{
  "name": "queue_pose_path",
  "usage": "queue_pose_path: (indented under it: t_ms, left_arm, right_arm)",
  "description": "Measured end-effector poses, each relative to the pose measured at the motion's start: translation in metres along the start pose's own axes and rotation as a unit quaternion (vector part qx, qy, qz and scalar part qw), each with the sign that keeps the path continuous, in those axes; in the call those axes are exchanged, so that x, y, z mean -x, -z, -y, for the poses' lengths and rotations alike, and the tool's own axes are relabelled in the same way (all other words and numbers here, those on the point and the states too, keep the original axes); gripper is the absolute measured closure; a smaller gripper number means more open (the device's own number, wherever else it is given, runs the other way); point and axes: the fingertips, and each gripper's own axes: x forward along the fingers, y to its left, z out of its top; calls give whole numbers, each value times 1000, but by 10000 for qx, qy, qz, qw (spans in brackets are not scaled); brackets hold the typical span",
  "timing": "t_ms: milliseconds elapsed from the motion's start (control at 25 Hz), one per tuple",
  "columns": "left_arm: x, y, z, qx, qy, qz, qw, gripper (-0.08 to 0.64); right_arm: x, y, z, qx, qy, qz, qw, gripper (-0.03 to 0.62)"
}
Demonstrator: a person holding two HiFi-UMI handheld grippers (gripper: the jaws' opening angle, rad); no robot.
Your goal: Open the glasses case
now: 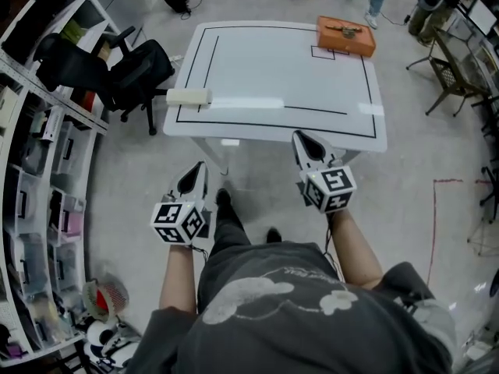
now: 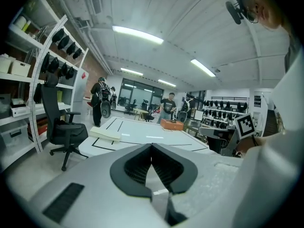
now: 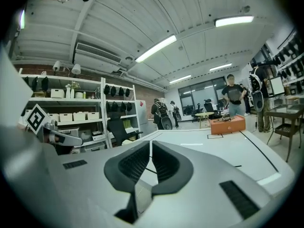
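Observation:
A cream oblong glasses case (image 1: pixel 189 97) lies at the white table's left edge, also seen low and flat in the left gripper view (image 2: pixel 105 135). My left gripper (image 1: pixel 201 167) hangs in front of the table's near edge, short of the case, with its jaws together and nothing between them (image 2: pixel 151 146). My right gripper (image 1: pixel 300 136) reaches just over the table's near edge on the right, jaws shut and empty (image 3: pixel 150 143). Neither gripper touches the case.
An orange box (image 1: pixel 345 36) with a small dark object on top sits at the table's (image 1: pixel 281 76) far right corner (image 3: pixel 228 125). A black office chair (image 1: pixel 117 72) and shelving (image 1: pixel 39 170) stand on the left. People stand beyond the table (image 2: pixel 167 106).

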Motion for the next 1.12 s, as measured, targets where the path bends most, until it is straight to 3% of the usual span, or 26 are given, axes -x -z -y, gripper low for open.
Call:
queue_pose_path:
  t_ms: [360,600,840,1120]
  left_arm:
    - [-36,-10,-85,65,-208,-139,9997,557]
    - [-68,-20,-149,24,-241,-381,9990,557]
    - [-101,-22,-212,-7,-371,-754,9965,557]
    - [-135,-13,-263,115,-317,-1160,9927,557]
  right_arm:
    - [-87,1,-19,249,-178,-340,9990,446]
    - [-167,12,-37,592,-122,-913,9940,316]
    - [-233,36,-56,805,-365,-1414,9860,276]
    - [-274,41,-62,839,-244,-1654,9824,275]
